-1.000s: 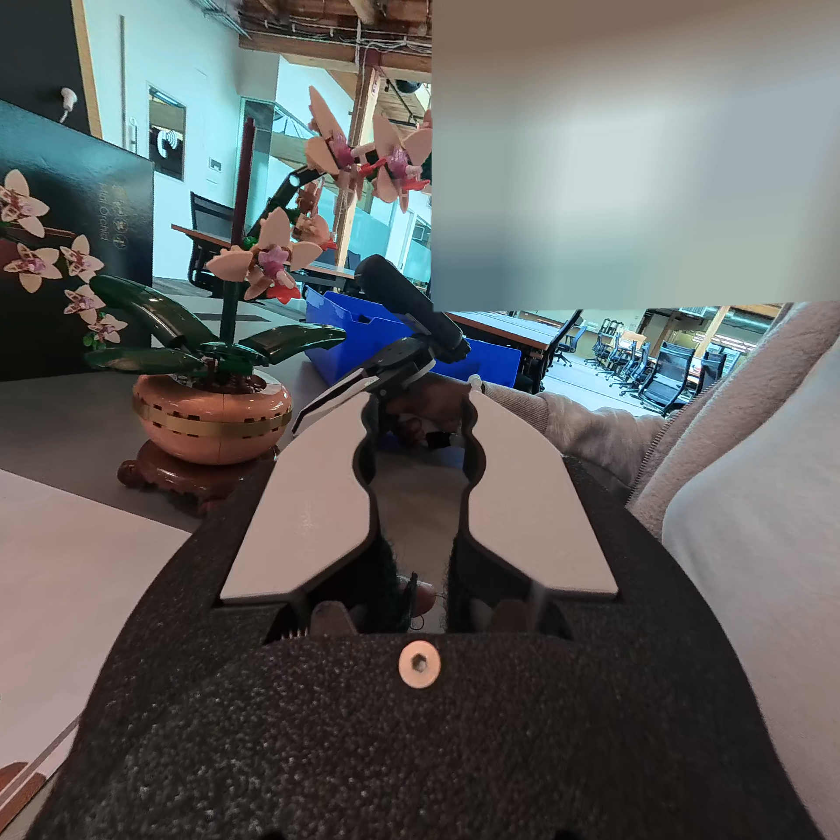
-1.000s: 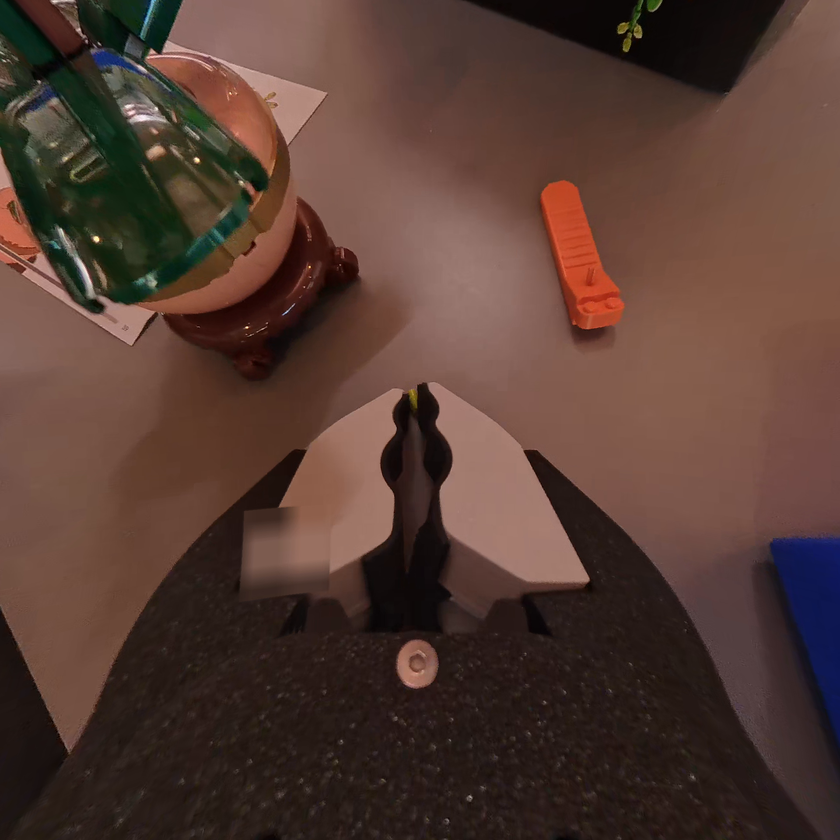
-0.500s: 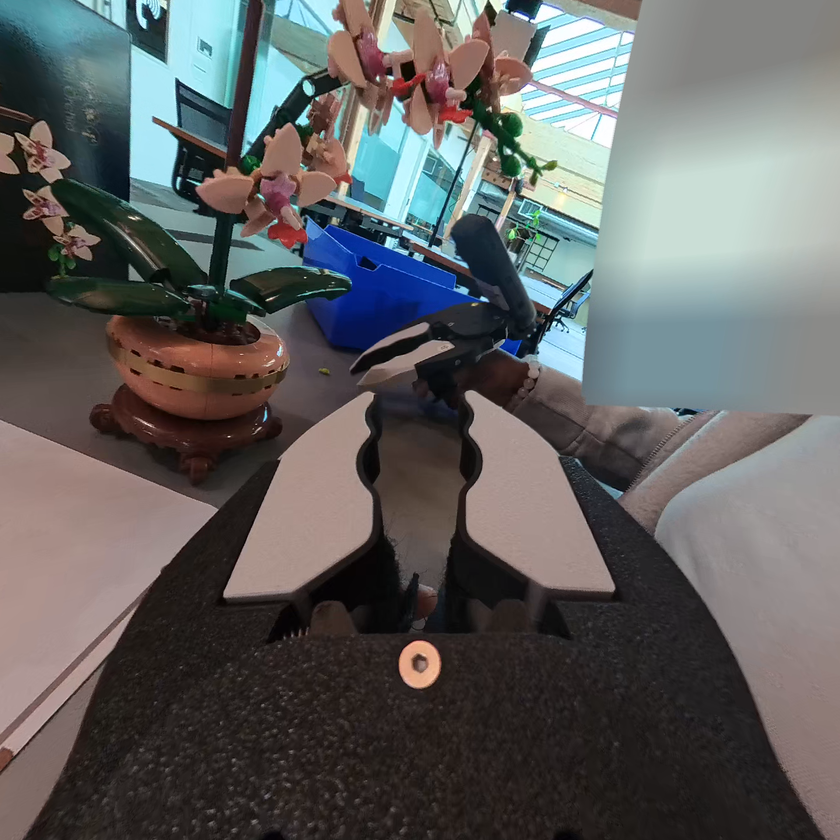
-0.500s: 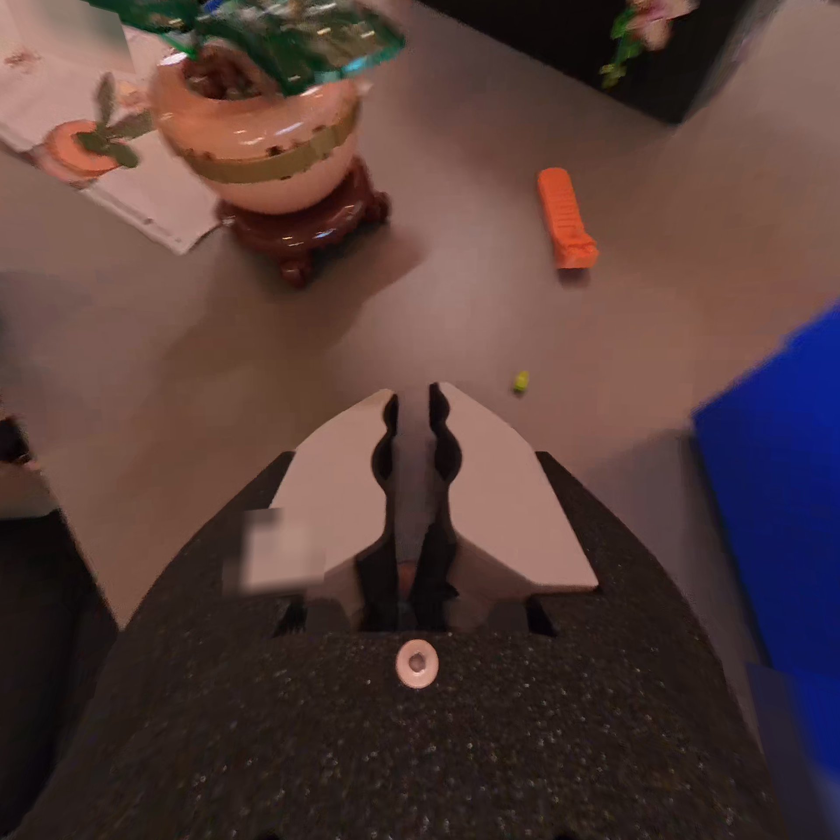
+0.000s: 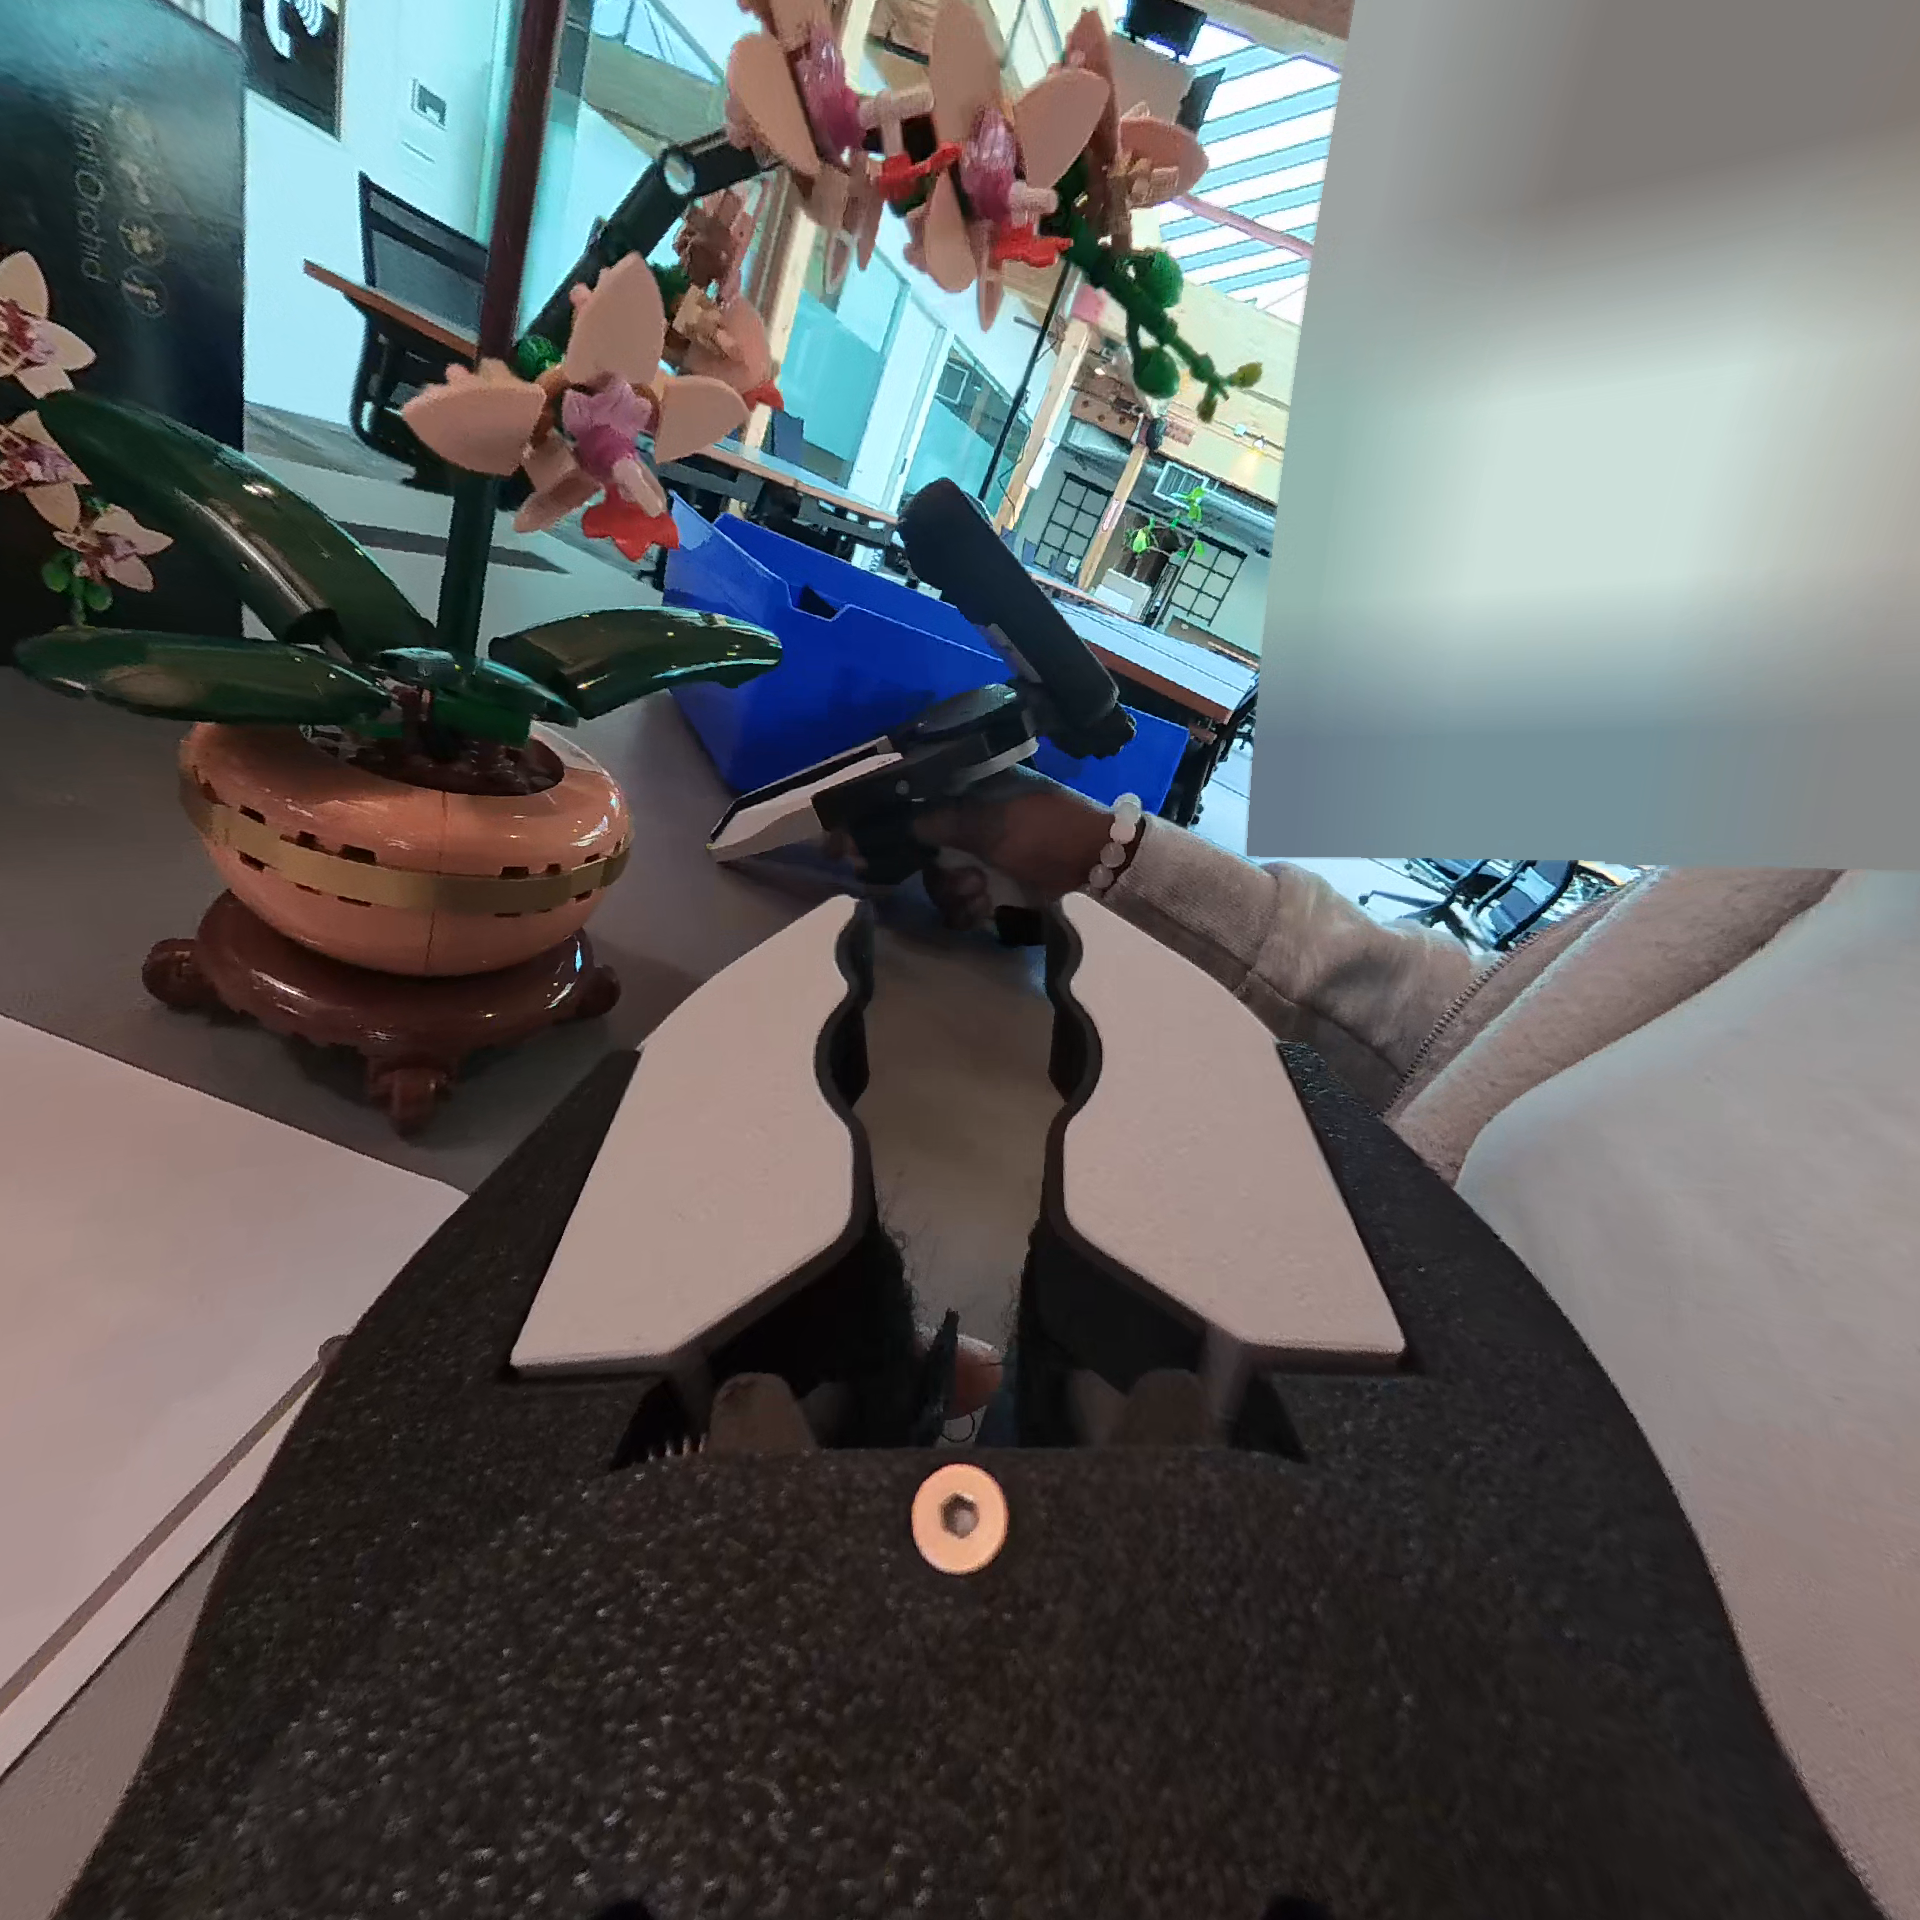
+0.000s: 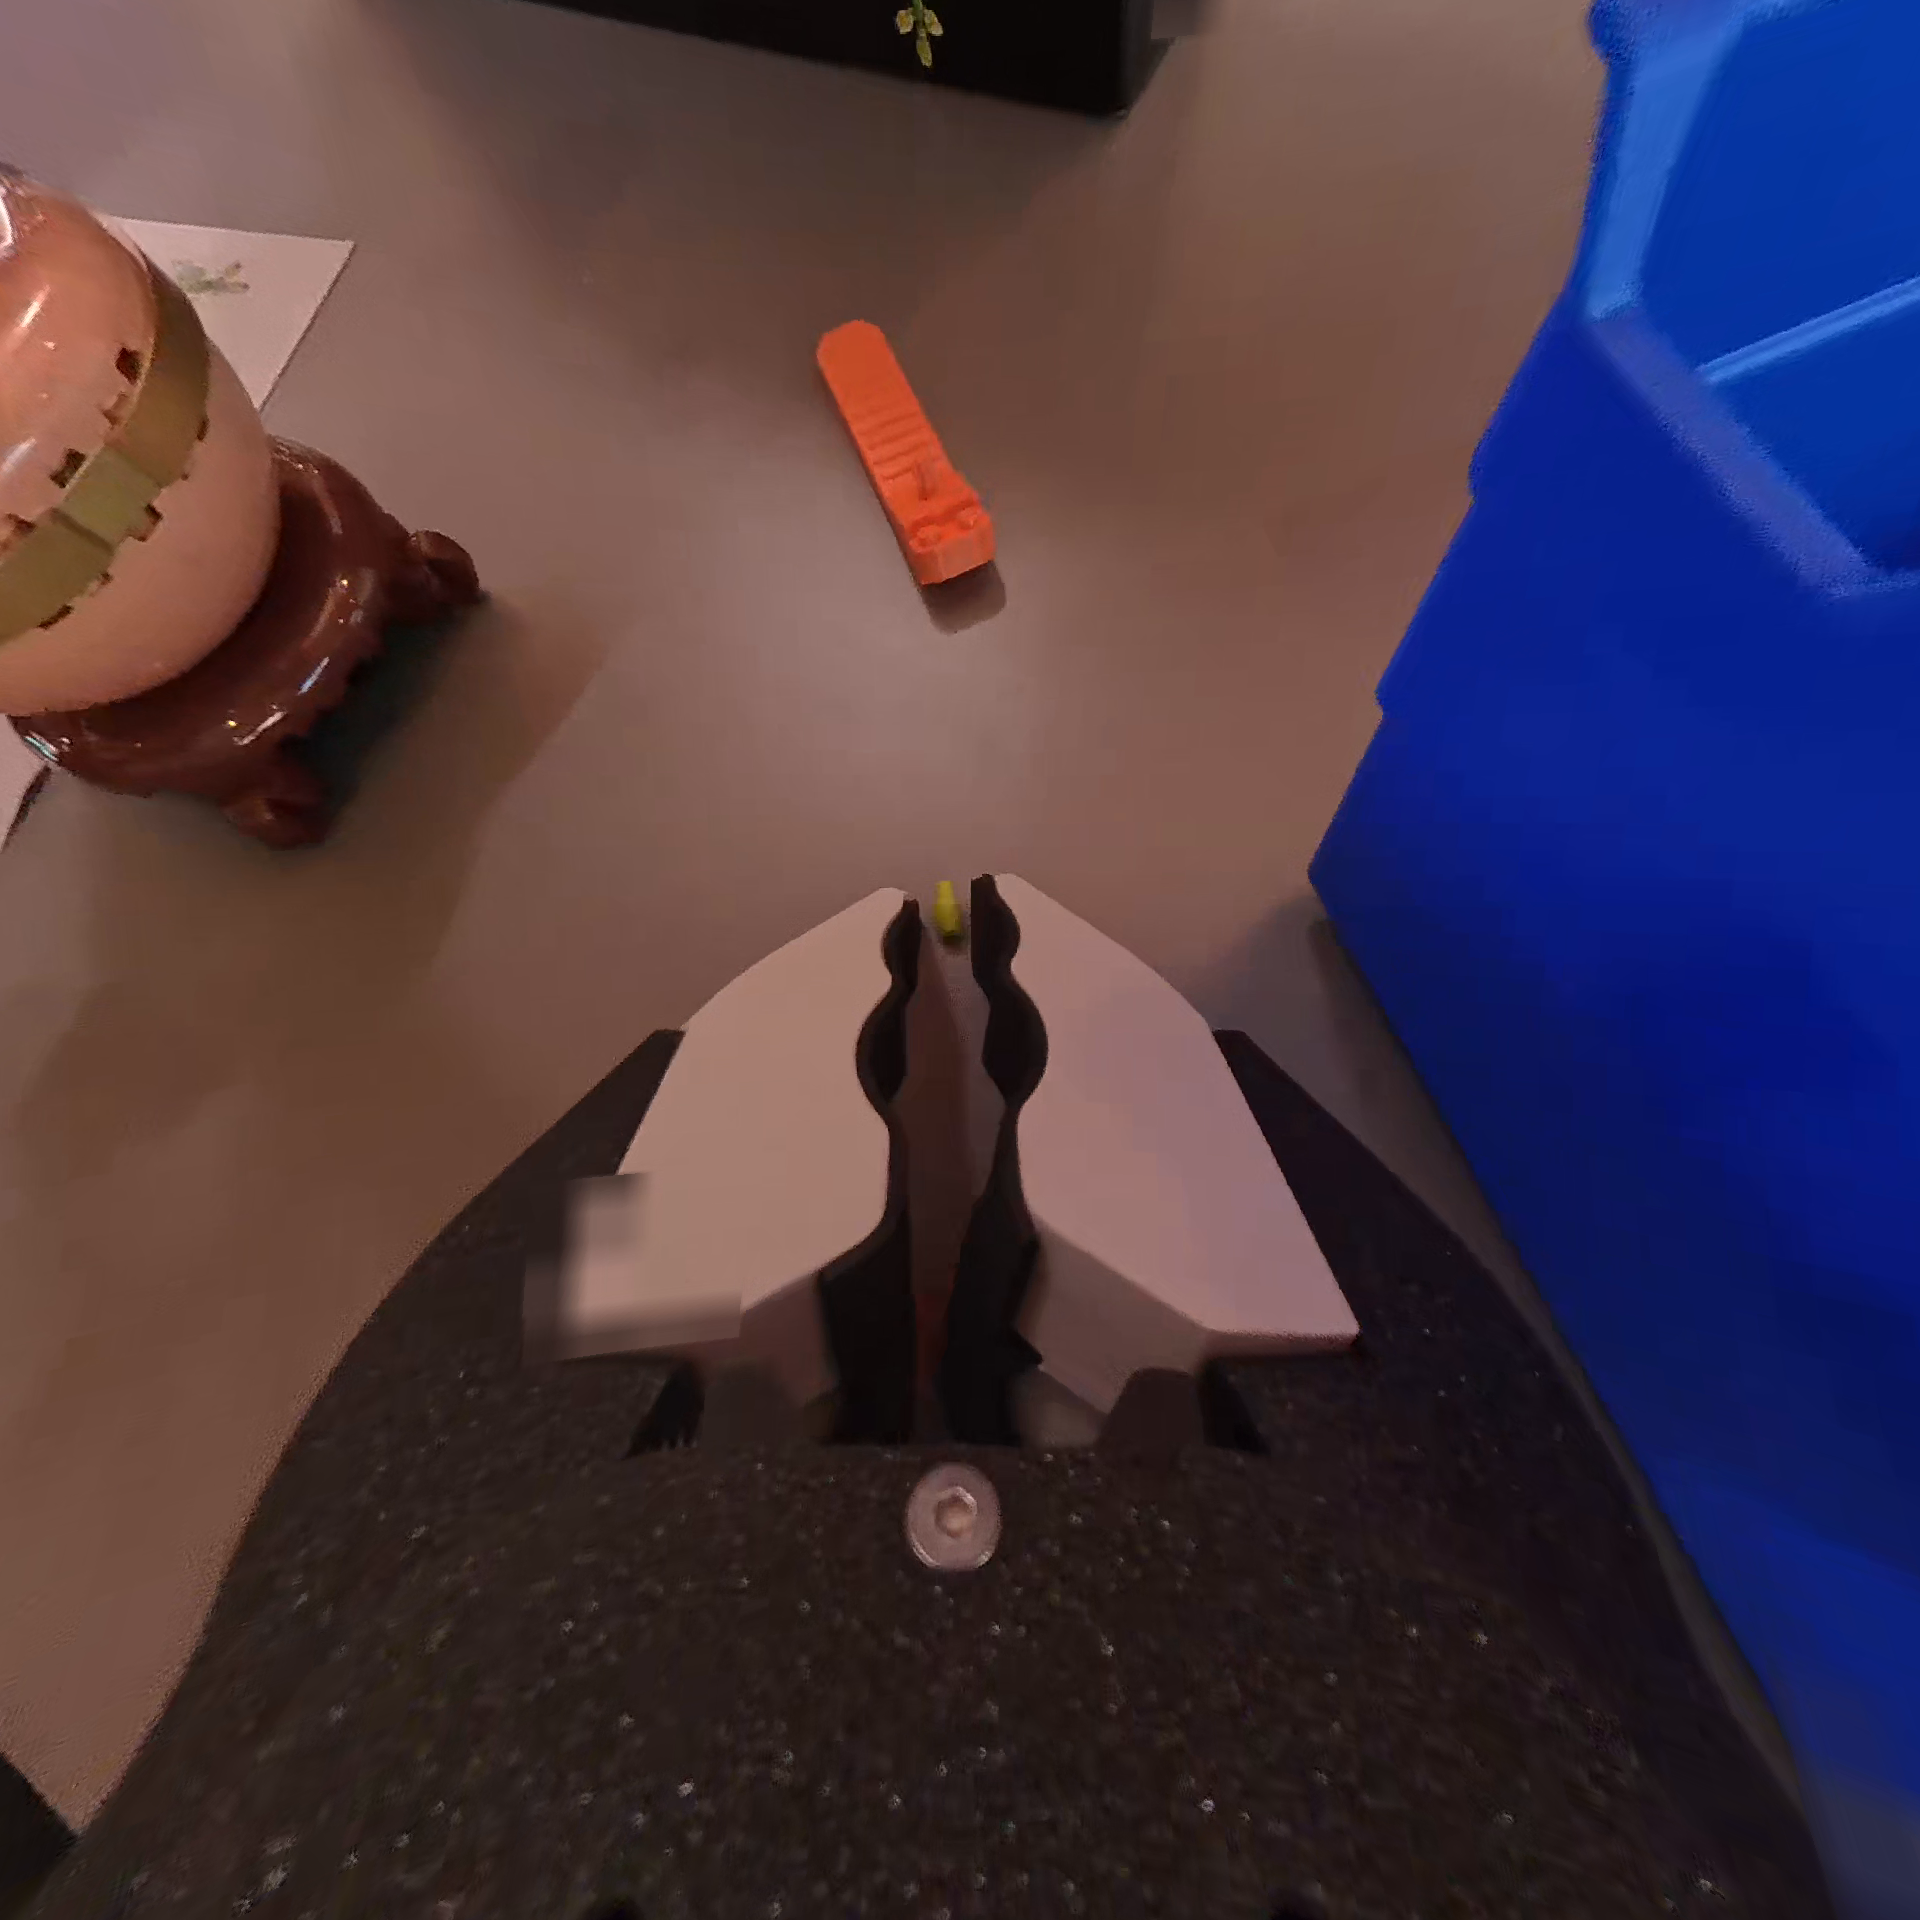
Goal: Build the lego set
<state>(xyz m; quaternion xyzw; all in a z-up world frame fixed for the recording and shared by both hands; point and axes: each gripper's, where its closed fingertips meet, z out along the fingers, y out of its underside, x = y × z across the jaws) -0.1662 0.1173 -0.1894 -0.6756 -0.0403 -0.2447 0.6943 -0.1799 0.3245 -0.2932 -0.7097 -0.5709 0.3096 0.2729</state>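
Note:
The lego orchid stands in its pink pot (image 5: 405, 831) on a brown base, with green leaves and pink flowers (image 5: 582, 416). The pot also shows at the left of the right wrist view (image 6: 104, 499). My left gripper (image 5: 951, 914) is open and empty, held right of the pot. My right gripper (image 6: 945, 894) is low over the grey table with its jaws a narrow gap apart. A tiny yellow-green piece (image 6: 945, 906) sits between its tips. The right gripper also shows in the left wrist view (image 5: 732, 836), in a person's hand.
An orange brick separator (image 6: 904, 452) lies on the table beyond the right gripper. A blue bin (image 6: 1662, 727) stands close on its right and shows in the left wrist view (image 5: 831, 665). A black box (image 5: 114, 260) stands behind the orchid. A white booklet (image 5: 156, 1247) lies left. One gripper's finger ends stand about 25 cm off the other's.
My right gripper held the yellow-green piece, then opened and the piece lay on the table to its right. Now the gripper has moved over it with the tips on either side.

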